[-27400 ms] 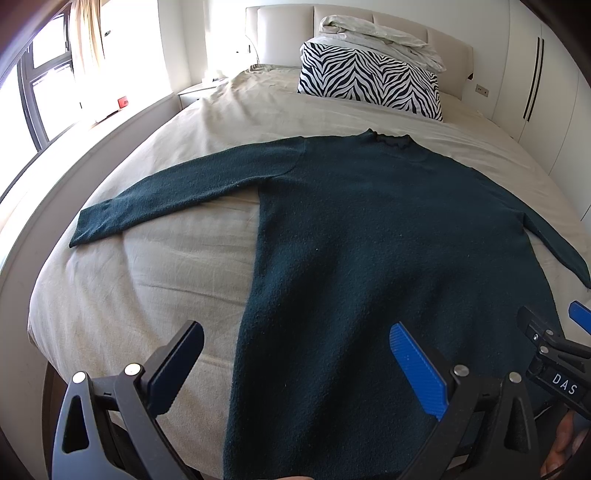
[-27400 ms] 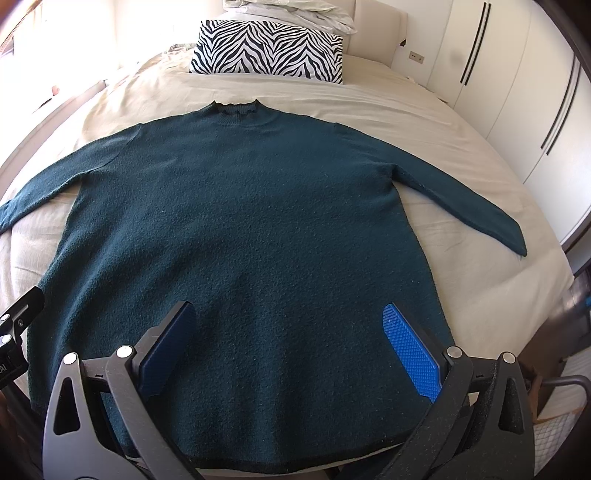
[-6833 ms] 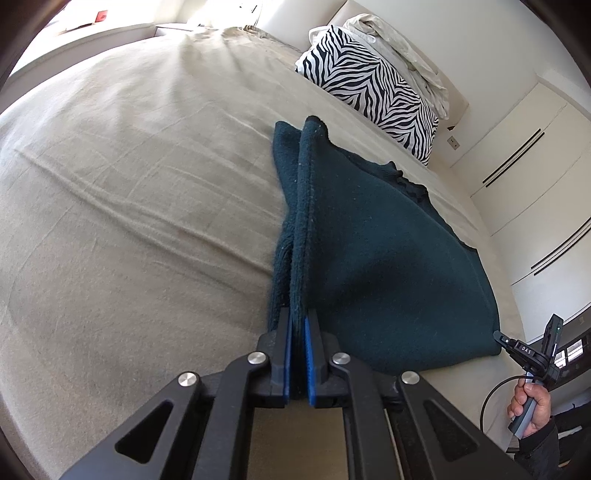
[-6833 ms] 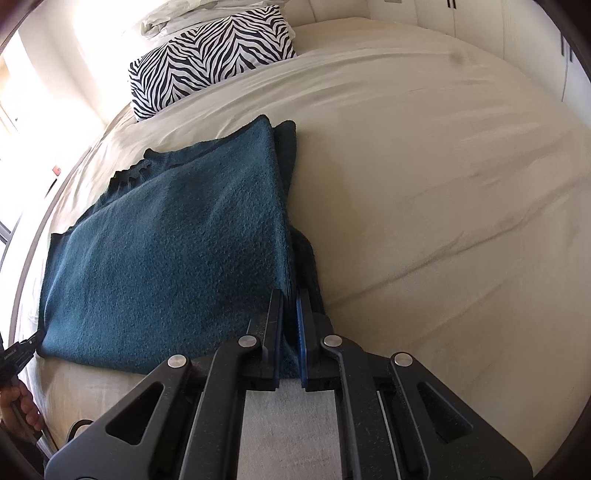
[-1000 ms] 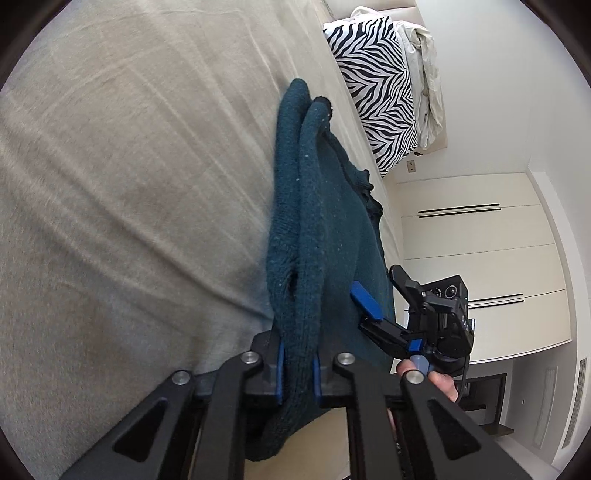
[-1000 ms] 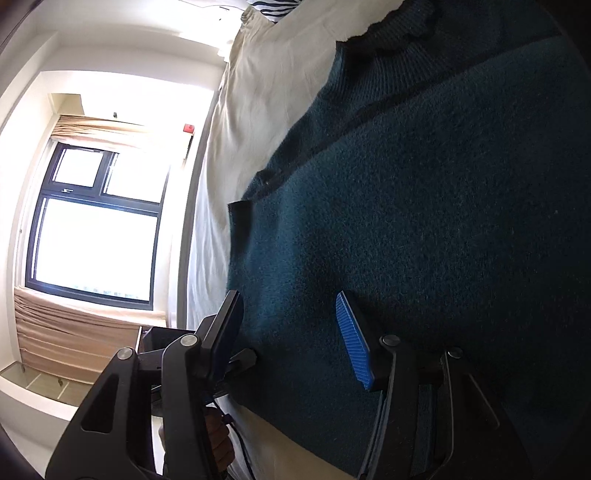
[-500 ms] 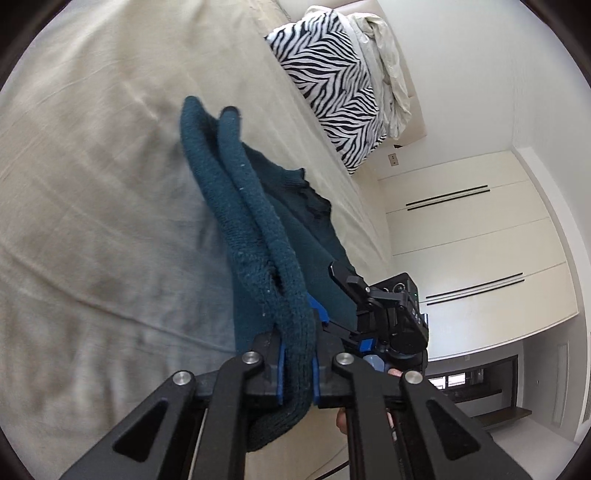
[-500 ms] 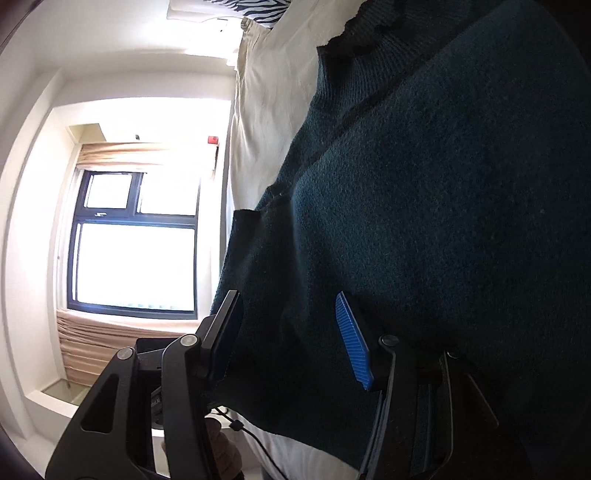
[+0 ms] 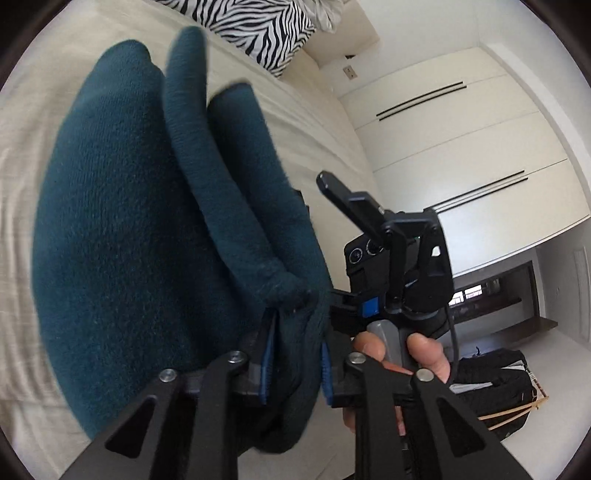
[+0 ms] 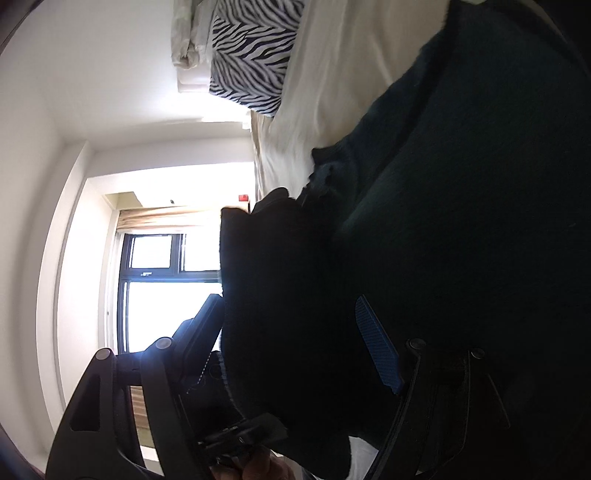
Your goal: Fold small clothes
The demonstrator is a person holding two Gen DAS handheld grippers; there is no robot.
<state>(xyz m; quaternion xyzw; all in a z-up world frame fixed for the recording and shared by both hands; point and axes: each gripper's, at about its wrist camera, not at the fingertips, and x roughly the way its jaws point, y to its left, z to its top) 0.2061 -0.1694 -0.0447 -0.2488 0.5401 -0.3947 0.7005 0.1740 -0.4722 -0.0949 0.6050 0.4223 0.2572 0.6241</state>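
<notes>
Left gripper (image 9: pixel 295 354) clamped on a thick bunch of the teal sweater (image 9: pixel 147 229), folds rising toward 11 o'clock over the beige bed (image 9: pixel 22 155). Right gripper (image 10: pixel 291 332) spread wide, sweater (image 10: pixel 461 240) between its blue pads (image 10: pixel 376 350), not pinched. Seen at 3 o'clock from the left, held in a hand (image 9: pixel 424 354). Zebra pillow (image 9: pixel 258 29) at 12 o'clock.

Sweater (image 9: pixel 147 229) on bed (image 9: pixel 22 206); pillow (image 9: pixel 255 26) behind, at head.
</notes>
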